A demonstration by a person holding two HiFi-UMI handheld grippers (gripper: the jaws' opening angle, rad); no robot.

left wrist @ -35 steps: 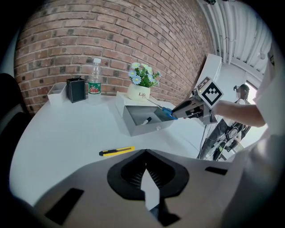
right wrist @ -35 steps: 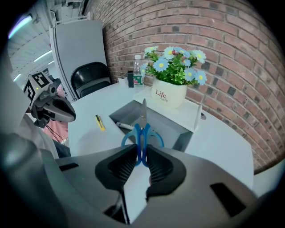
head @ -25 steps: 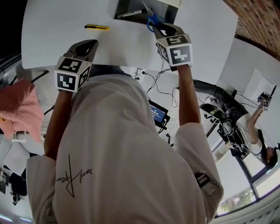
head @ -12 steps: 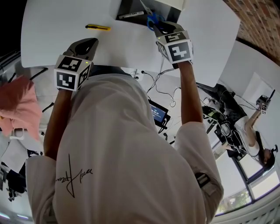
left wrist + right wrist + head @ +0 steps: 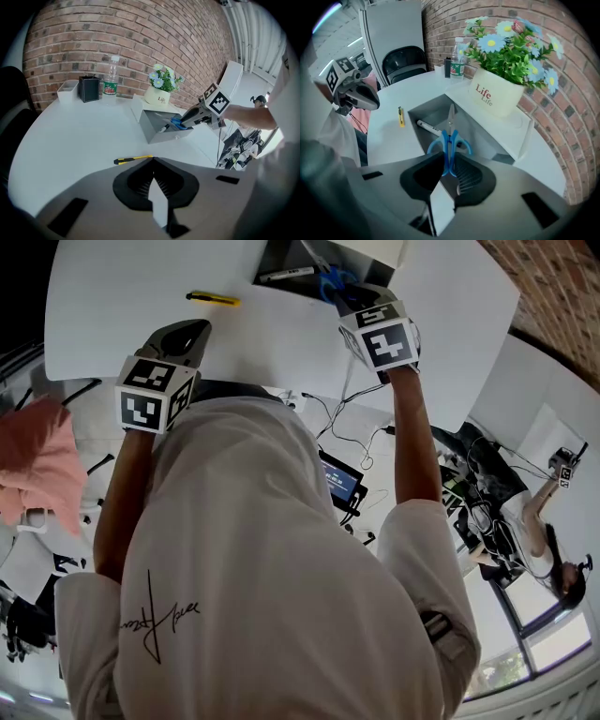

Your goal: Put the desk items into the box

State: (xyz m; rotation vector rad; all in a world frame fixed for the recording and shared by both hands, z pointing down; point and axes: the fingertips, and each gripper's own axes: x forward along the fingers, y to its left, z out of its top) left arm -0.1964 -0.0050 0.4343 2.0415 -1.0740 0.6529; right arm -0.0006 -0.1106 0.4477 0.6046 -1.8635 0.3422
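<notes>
My right gripper (image 5: 449, 165) is shut on the handles of blue scissors (image 5: 450, 138), blades pointing down into the open grey box (image 5: 483, 137). A white marker pen (image 5: 428, 126) lies inside the box. In the head view the scissors (image 5: 335, 282) hang over the box (image 5: 277, 257) at the table's far edge. A yellow utility knife (image 5: 213, 298) lies on the white table (image 5: 122, 296), left of the box. My left gripper (image 5: 190, 334) is shut and empty, short of the knife (image 5: 132, 160) near the table's front edge.
A white flower pot (image 5: 498, 92) stands on the box's open lid (image 5: 512, 127) by the brick wall. A water bottle (image 5: 110, 82), a black cube holder (image 5: 89, 88) and a white tray (image 5: 68, 90) stand at the table's far side. Cables lie on the floor below.
My right gripper with the scissors has rolled a little and shifted slightly toward the box in the head view. The left gripper has stayed in place.
</notes>
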